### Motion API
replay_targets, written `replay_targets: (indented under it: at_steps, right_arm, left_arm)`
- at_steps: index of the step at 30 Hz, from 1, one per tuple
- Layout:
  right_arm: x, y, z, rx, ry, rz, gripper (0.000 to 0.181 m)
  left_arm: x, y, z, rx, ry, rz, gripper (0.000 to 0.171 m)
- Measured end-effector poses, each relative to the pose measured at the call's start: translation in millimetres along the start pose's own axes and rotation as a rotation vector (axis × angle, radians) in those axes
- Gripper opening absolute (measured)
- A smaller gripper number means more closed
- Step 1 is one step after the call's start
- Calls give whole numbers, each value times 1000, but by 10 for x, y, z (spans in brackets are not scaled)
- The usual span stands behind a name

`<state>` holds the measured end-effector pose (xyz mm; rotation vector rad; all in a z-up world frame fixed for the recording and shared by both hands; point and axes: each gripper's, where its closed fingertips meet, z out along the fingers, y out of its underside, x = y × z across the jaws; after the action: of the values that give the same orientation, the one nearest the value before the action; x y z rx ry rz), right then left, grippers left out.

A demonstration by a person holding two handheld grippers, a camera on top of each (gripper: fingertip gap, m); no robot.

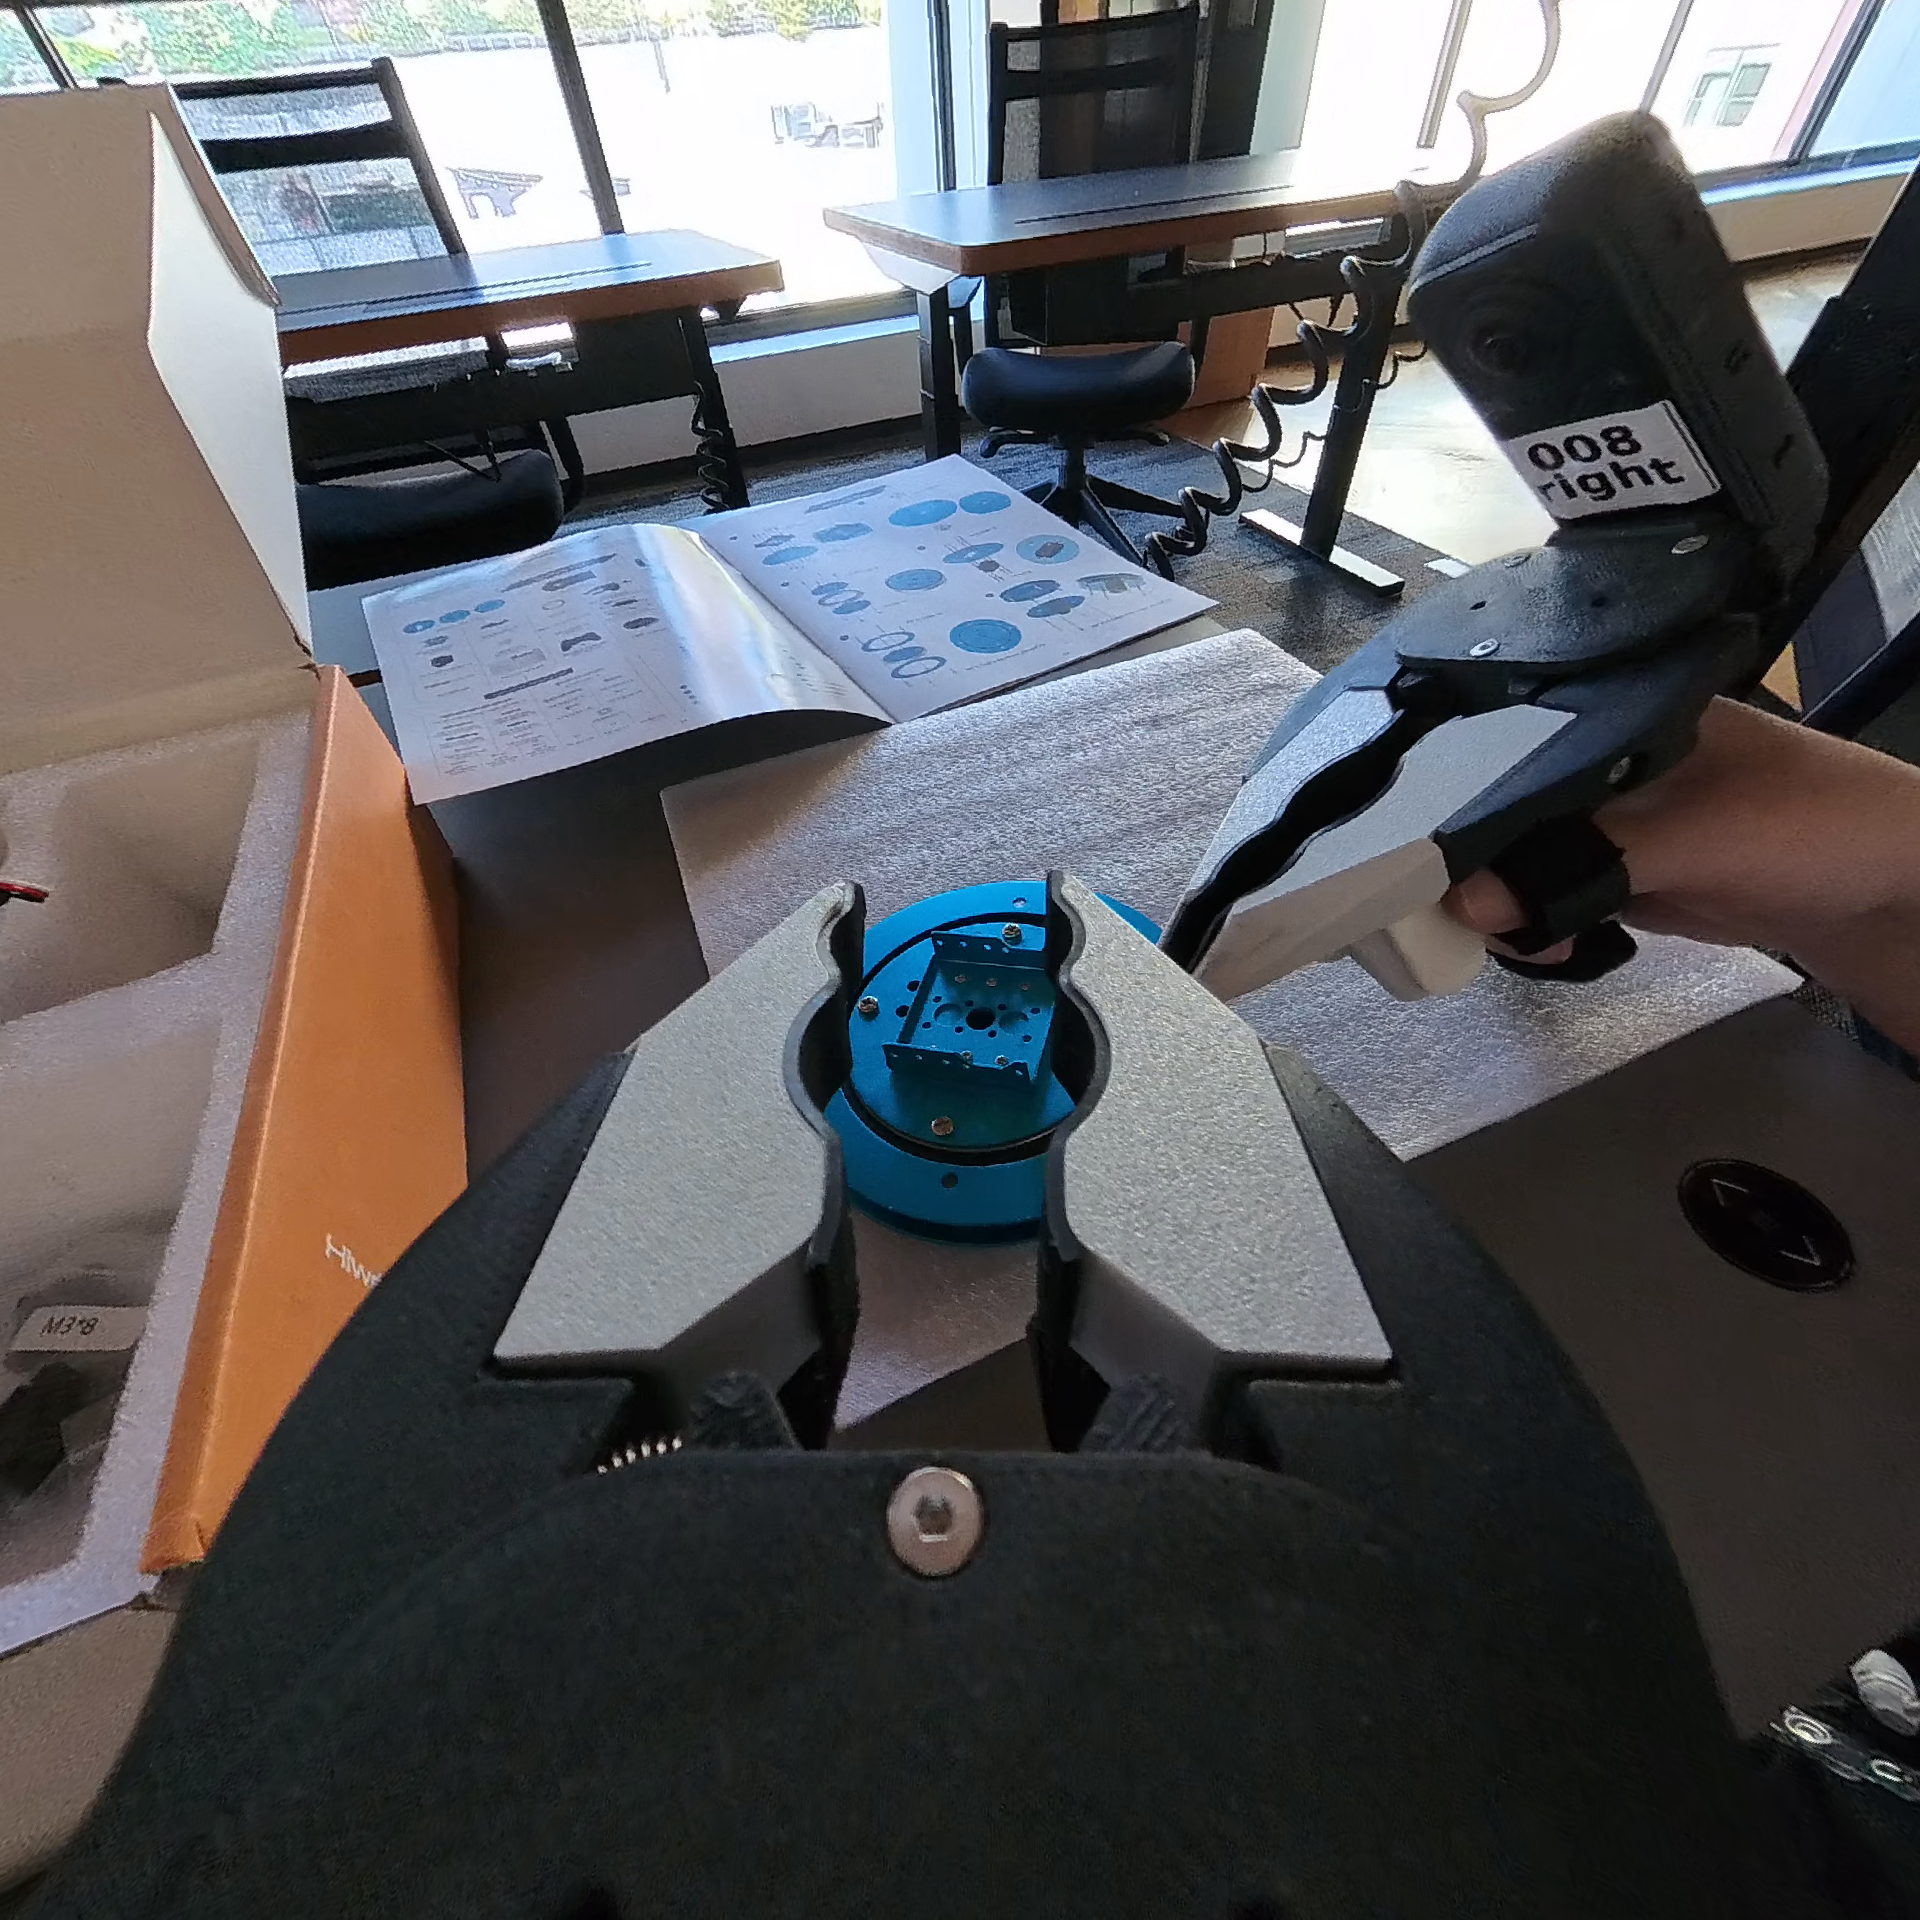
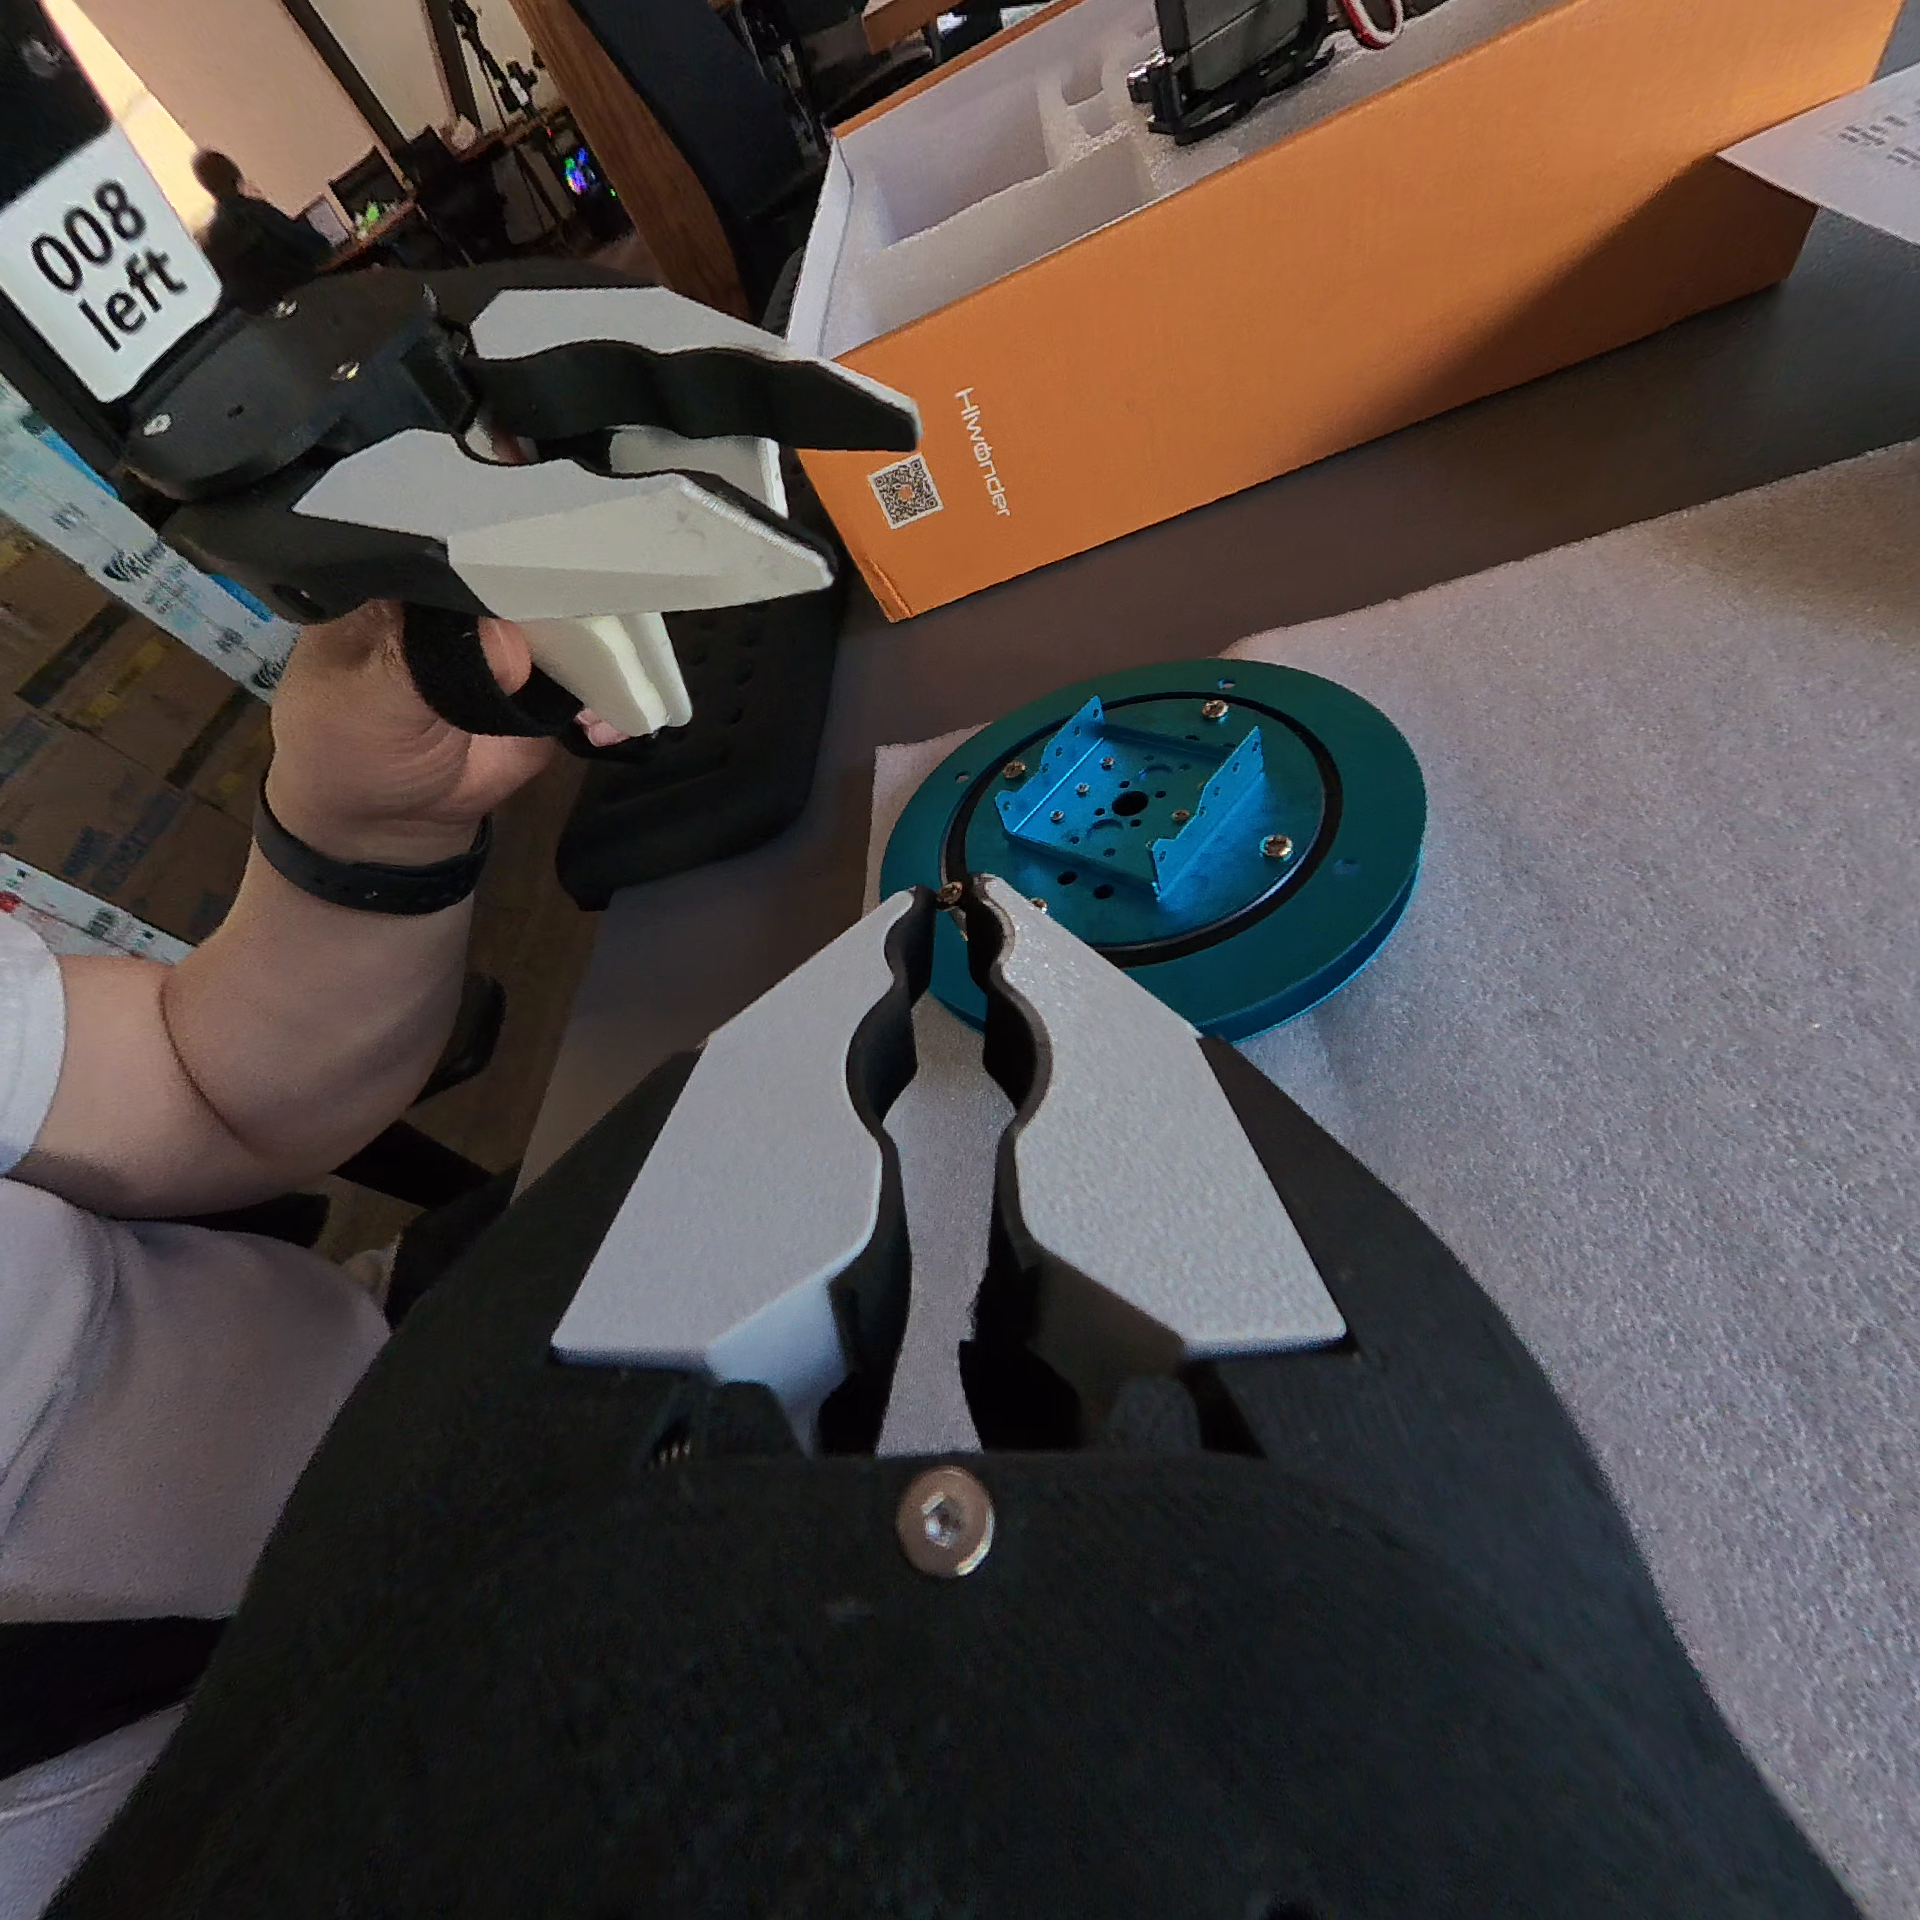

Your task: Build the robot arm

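Left wrist view: left tool [image 1: 954, 914] open, empty, above blue round base [image 1: 940, 1195].
Right tool [image 2: 951, 899]: nearly closed, empty, tips at base rim.
Bracket [image 2: 1132, 805]: sits on base, on foam sheet [image 2: 1610, 935].

1. The left wrist view looks along its fingers [image 1: 951, 914], close above the blue disc [image 1: 940, 1174], facing the windows [image 1: 727, 125].
2. The right wrist view looks low across the bench toward the orange box [image 2: 1299, 343].
3. Both views share the blue disc [image 2: 1340, 935] at frame centre.
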<state>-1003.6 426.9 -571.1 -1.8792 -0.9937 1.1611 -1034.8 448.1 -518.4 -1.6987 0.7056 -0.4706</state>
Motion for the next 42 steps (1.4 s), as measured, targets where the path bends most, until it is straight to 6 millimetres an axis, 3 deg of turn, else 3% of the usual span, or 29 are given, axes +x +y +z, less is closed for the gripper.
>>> replay_targets:
  at_steps: [12,36,42]
  right_arm:
    - [-8,-19,-16,47,-24,38,4]
    - [21,3,-9,31,-45,206,4]
    - [12,15,-1,3,-29,149,4]
  left_arm:
    - [87,-29,19,-11,4,21,33]
    - [120,132,-32,-78,6,51,33]
    - [106,130,-45,-75,2,50,33]
